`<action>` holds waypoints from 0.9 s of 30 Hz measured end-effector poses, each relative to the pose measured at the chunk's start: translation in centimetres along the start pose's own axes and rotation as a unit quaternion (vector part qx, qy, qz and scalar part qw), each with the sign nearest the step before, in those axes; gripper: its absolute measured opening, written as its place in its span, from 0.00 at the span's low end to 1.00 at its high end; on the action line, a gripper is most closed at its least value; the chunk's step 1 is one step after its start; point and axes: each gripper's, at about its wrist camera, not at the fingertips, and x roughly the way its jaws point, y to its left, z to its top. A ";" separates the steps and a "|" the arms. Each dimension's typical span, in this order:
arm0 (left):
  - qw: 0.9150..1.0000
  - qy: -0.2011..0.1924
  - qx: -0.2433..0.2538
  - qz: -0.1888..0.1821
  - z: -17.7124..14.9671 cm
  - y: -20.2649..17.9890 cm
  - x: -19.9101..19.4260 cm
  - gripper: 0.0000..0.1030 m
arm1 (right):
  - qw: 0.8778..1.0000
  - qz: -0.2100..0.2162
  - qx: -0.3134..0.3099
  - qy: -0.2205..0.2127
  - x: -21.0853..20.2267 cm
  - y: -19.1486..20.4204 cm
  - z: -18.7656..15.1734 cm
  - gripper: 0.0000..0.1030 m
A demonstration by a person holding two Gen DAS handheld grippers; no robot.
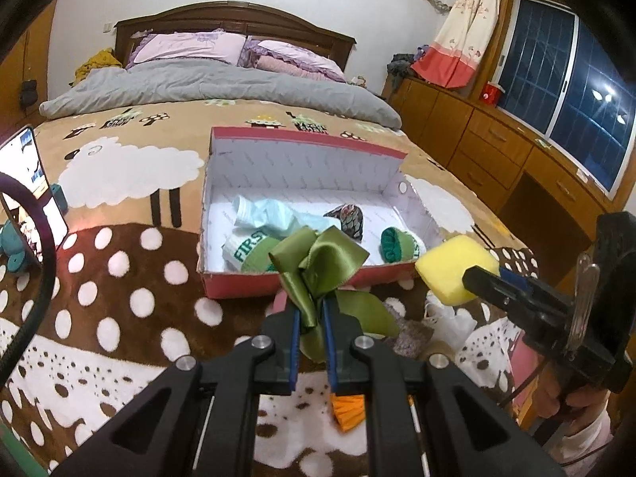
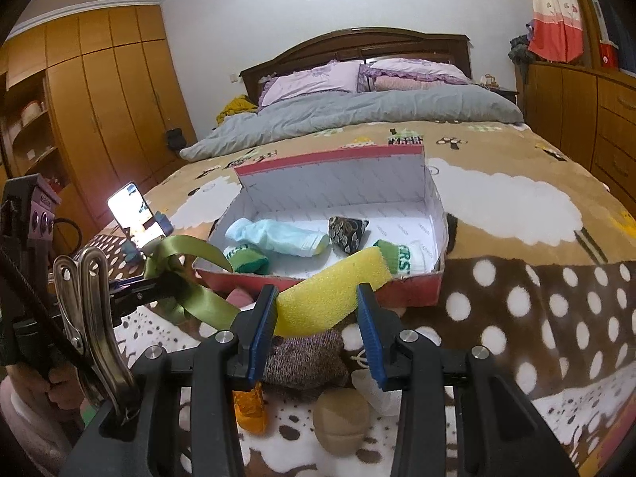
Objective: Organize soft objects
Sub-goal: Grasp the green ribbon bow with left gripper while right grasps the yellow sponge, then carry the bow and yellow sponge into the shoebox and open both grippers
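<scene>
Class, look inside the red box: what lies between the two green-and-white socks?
In the right wrist view, the pale blue sock and the dark patterned pouch lie between the two green-and-white socks in the red box.

Bed (image 2: 516, 214) covered by a sheep-patterned blanket, bearing an open red box (image 2: 413, 290) at centre. At 12 o'clock of the box lie a grey duvet (image 2: 357, 111) and lilac pillows (image 2: 314, 79); at 9 o'clock, a lit phone (image 2: 131, 210). At 6 o'clock lie a knitted grey piece (image 2: 306, 361), a tan ball (image 2: 342, 417) and an orange item (image 2: 250, 409).

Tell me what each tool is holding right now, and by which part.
The left tool is shut on the green ribbon bow, pinching it at the knot. The right tool grips the yellow sponge across its near end, pads on opposite sides.
</scene>
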 end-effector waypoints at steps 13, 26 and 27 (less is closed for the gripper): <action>1.000 -0.023 0.013 0.015 3.9 -0.9 0.9 0.10 | 1.000 -0.011 -0.019 -0.018 -0.1 -0.5 1.6 0.39; 0.999 -0.032 0.012 0.039 8.1 -0.9 4.7 0.10 | 0.998 -0.013 -0.047 -0.036 1.2 -0.7 3.7 0.40; 0.999 -0.032 0.012 0.041 8.3 -0.9 4.9 0.10 | 0.998 -0.013 -0.048 -0.037 1.4 -0.8 3.9 0.40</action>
